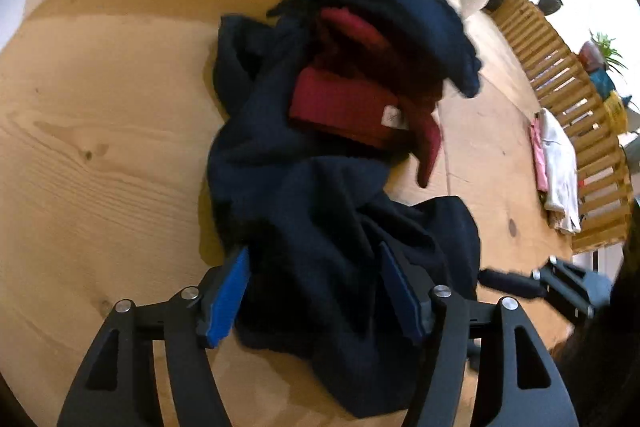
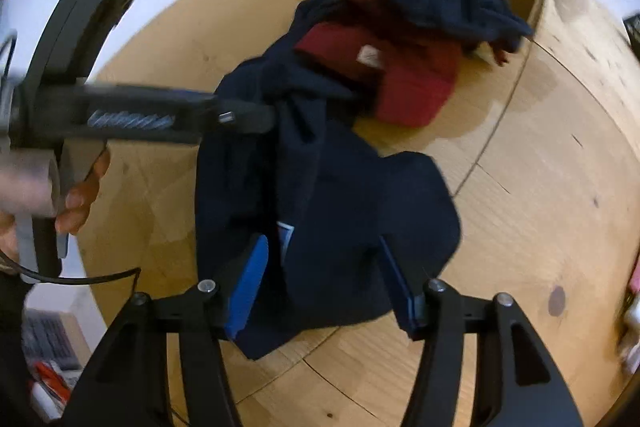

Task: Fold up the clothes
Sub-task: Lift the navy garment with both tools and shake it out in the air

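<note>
Left wrist view first: my left gripper (image 1: 316, 291) has its jaws spread wide, dark cloth bunched between the blue pads (image 1: 228, 295) but I see no pinch on it, so I call it released, nothing held. Right wrist view, same story: right gripper (image 2: 324, 287) jaws wide apart, navy fabric lying between and under them, pads clear of it as far as I can tell. The navy garment (image 1: 320, 195) sits crumpled in the centre of the frame on the wooden bench (image 1: 100, 147), running from the jaws at the bottom up toward the upper middle. A red garment (image 1: 344, 107) lies half wrapped in the heap, a white label showing, and another dark piece (image 1: 420, 23) flops over its top; whether that piece belongs to the same navy item I cannot tell. At the right edge of the left view a small stack of pale and pink clothes (image 1: 556, 167) rests on the bench beside a slatted wooden rail (image 1: 568, 99); it looks folded, so I judge that part done. In the right view the other gripper crosses the left side of the frame, a person's hand (image 2: 80, 195) on its handle. My read on progress: the pile in front of me is unfolded, no flat spread, no crease made. Left to do: separate red from navy, spread each flat, fold, stack.
</note>
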A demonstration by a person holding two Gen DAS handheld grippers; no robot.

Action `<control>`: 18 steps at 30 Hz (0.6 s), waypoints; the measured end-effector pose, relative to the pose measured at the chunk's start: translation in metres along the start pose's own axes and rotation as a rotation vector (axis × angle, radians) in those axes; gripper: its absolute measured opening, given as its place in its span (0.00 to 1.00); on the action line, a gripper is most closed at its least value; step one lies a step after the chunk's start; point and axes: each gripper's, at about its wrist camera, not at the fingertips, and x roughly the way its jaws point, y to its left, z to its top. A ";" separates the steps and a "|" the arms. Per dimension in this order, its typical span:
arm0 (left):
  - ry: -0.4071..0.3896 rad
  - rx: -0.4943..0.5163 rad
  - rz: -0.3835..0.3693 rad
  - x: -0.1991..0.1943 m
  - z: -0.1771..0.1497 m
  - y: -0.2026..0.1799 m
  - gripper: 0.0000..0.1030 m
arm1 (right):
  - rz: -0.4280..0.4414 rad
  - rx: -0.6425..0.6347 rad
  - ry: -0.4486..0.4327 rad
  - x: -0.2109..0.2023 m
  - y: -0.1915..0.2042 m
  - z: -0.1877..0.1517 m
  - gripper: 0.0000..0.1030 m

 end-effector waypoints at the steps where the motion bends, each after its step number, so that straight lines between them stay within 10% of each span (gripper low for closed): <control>1: 0.010 0.007 0.001 0.005 0.001 -0.002 0.61 | -0.033 -0.013 0.016 0.005 0.003 0.000 0.54; 9: -0.052 0.038 -0.123 0.018 -0.008 0.006 0.19 | -0.066 -0.018 0.014 0.041 -0.004 -0.005 0.53; 13: -0.096 0.003 -0.244 0.008 -0.015 0.014 0.12 | -0.025 -0.023 -0.035 0.036 -0.002 -0.008 0.15; 18: -0.218 -0.052 -0.415 -0.034 -0.012 0.015 0.11 | 0.152 0.100 -0.128 0.001 -0.010 0.000 0.12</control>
